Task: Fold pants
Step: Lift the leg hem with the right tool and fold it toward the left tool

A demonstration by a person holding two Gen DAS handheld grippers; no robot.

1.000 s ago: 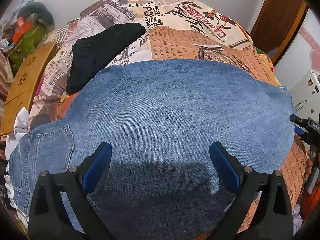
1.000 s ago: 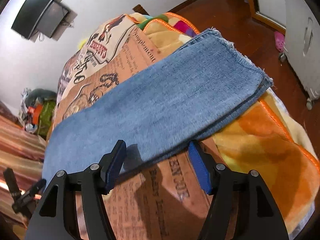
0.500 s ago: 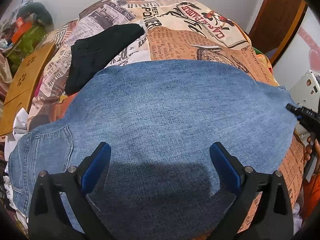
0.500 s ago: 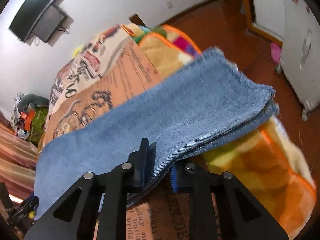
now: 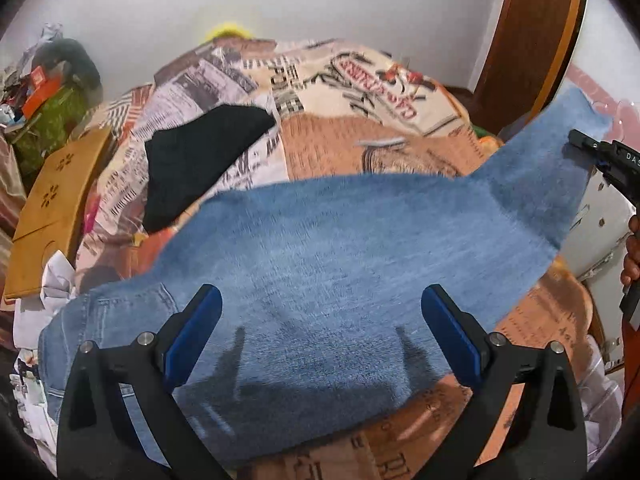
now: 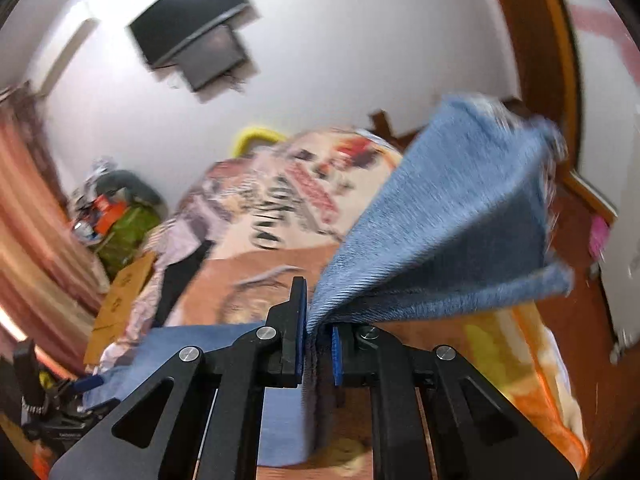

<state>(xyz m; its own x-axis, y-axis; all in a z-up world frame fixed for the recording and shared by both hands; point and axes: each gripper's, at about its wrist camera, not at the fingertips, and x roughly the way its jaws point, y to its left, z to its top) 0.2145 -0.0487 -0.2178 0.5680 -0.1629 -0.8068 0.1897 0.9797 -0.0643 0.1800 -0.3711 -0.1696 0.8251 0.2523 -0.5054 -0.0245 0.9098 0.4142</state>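
- I see the jeans as faded blue denim, folded lengthwise, lying across the newspaper-print bedspread with a back pocket at the waist end by my left gripper.
- The leg end is off the bedspread: it hangs in the air on the right side, hems frayed, the two layers fanning apart past my right gripper.
- My right gripper's blue pads are pressed together on the denim edge, pinching both layers; its jaws have just been closing.
- My left gripper stands spread wide above the jeans' middle, touching nothing, its shadow on the cloth.
- A black garment lies on the bedspread just beyond the jeans.
- A second ago the jeans lay flat along the bedspread and the right jaws stood apart at their edge; now that end is lifted and the cloth rises toward it.
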